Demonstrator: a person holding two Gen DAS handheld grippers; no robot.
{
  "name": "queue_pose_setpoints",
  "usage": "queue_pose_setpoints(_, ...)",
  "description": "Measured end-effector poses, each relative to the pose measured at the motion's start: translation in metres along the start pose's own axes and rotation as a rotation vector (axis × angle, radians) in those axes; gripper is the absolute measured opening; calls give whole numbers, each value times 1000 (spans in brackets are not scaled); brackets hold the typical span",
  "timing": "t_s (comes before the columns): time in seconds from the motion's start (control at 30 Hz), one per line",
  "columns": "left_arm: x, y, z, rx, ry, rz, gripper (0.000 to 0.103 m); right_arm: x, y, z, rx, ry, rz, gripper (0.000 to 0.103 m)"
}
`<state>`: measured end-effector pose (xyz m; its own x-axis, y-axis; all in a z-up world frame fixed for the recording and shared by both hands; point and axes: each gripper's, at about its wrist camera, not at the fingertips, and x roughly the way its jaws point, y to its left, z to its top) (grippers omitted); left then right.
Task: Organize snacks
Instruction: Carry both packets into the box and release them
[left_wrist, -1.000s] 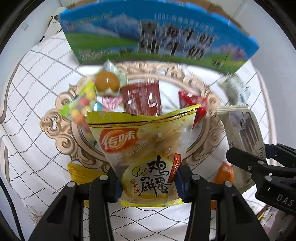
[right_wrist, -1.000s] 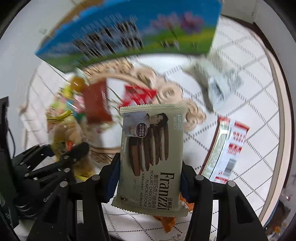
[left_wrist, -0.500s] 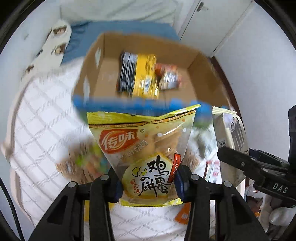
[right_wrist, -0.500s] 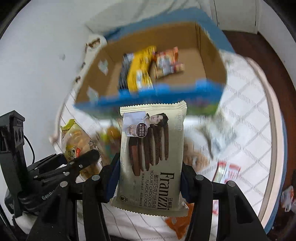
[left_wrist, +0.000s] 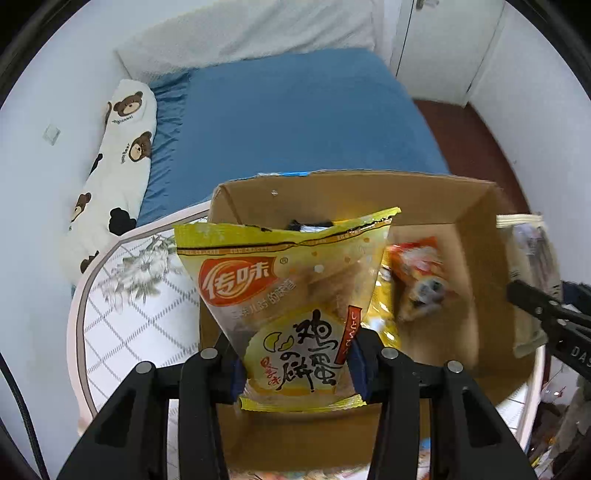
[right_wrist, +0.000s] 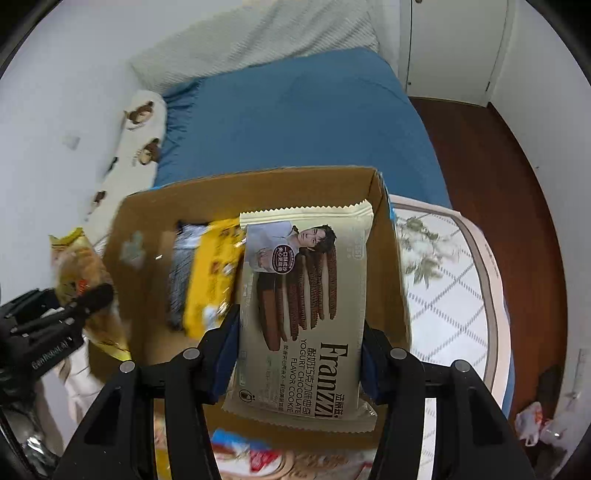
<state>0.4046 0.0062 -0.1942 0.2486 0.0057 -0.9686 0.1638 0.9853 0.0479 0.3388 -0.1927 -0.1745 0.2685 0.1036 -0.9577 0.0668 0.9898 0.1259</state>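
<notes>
Both packs are held upright over the box (left_wrist: 476, 206): the egg pack (left_wrist: 295, 306) is pinched by the left gripper (left_wrist: 295, 373) near the left wall, the cookies (right_wrist: 306, 310) by the right gripper (right_wrist: 299, 358) by the right wall. Box floor sits straight below, so probably just a drop.

The yellow snack bag (left_wrist: 295, 314) carries a red oval logo reading 传味 near its top, and below that, large black characters 鸡蛋の饼 (a small red strip beside them is too fine to read). The beige cookie pack (right_wrist: 306, 314) reads "Franzzi" and "YOGURT CHOCOLATE FLAVOR COOKIE" along its lower half. Left of that pack, the left tool (right_wrist: 55, 325) bears "GenRobot.AI"; the right tool (left_wrist: 554, 325) shows "DAS".
</notes>
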Motion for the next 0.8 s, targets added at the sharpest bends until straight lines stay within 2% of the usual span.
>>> queue_pose_setpoints(0.13,39,4,21,-9,76,13,42,39,-5,17,12,47,-29,58)
queue_pose_setpoints(0.2,52,9,27,-32,87,27,42,58,-7,25,17,86,-35,60)
queue_pose_setpoints(0.23,57,10,30,-36,91,35,46,66,-9,27,21,104,-39,62)
queue_pose_setpoints(0.3,67,10,31,-39,106,23,65,74,-11,26,28,122,-39,87)
queue_pose_setpoints(0.33,69,10,32,-42,111,14,78,76,-11,26,36,125,-29,91)
queue_pose_setpoints(0.53,66,6,25,-47,75,-7,80,82,-8,20,29,131,-17,93)
queue_pose_setpoints(0.8,31,-1,-10,-85,-31,-7,80,61,2,-8,25,85,-13,93)
